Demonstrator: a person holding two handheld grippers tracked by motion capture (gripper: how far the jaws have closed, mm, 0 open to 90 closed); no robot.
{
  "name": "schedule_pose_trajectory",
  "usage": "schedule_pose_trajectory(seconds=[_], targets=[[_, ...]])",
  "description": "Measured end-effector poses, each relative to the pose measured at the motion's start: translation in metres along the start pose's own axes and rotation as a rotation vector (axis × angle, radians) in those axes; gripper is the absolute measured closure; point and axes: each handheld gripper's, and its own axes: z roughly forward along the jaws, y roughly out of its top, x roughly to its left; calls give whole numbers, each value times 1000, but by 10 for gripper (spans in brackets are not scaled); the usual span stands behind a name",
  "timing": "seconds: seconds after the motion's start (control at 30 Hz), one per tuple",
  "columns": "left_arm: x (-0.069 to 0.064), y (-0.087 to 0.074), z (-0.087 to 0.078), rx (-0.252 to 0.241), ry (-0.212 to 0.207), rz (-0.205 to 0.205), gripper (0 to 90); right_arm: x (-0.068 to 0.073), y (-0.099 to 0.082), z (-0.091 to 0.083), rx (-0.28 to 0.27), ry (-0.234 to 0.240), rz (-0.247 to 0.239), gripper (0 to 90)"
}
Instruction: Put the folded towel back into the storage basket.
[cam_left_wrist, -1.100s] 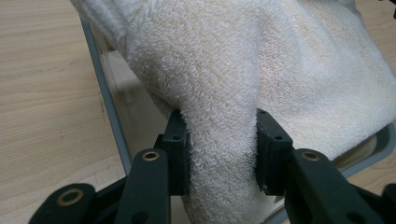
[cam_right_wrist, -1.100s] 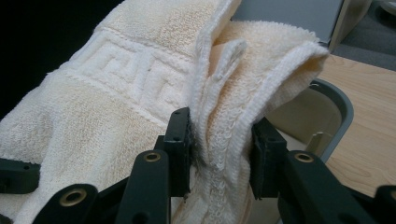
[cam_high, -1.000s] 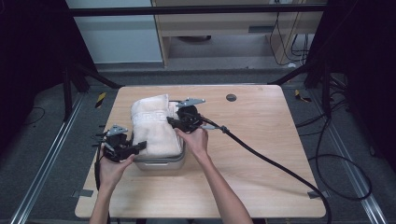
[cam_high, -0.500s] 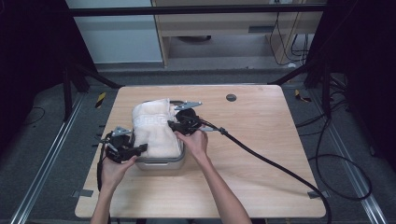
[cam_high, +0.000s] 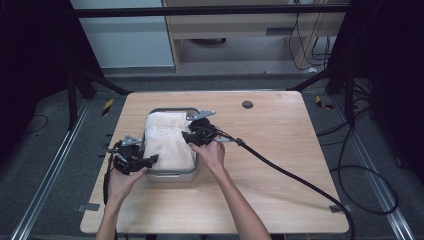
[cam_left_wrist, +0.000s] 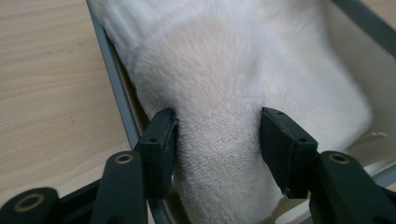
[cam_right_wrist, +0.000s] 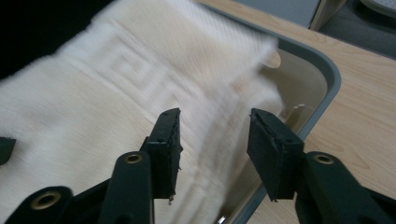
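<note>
A cream-white towel (cam_high: 167, 142) with a woven Greek-key border lies in a grey-rimmed, beige-walled tray (cam_high: 172, 175) on the light wood-grain bench (cam_high: 280, 165); both tools' jaws are black.

A cream-white terry towel (cam_high: 167, 142) lies folded in a shallow grey rectangular tray (cam_high: 172, 174) on the left half of the wooden table. It is thick and plush, bulging above the rim and covering most of the tray's floor; a strip of pale tray bottom shows bare along the far right side. A woven Greek-key border runs across its far end, its upper face is otherwise plain and finely ribbed. At the near left edge a soft ridge of the towel (cam_left_wrist: 219, 140) rises in a hump beside the tray's grey wall (cam_left_wrist: 116, 93). The tray has rounded corners and a light interior.
</note>
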Motion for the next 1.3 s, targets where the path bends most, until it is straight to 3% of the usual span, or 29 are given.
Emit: schedule_pose_trajectory(seconds=[0.33, 0.6, 0.73, 0.83, 1.1, 1.2, 1.3], targets=[[-2, 7, -26, -127, 20, 3, 449, -3, 9, -24, -74, -9, -8, 470], [-7, 10, -42, -216, 35, 32, 382, -14, 11, -57, -159, -26, -12, 308], [-10, 9, -47, -237, 55, 48, 333, -22, 5, -78, -180, -41, -28, 245], [-11, 6, -50, -250, 70, 56, 296, -31, -3, -96, -186, -46, -35, 222], [-5, -10, -52, -246, 87, 65, 246, -60, -38, -140, -212, -57, 10, 170], [1, -17, -54, -265, 71, 41, 245, -73, -57, -155, -219, -53, 32, 155], [2, -23, -55, -274, 66, 44, 244, -84, -75, -167, -237, -50, 53, 144]])
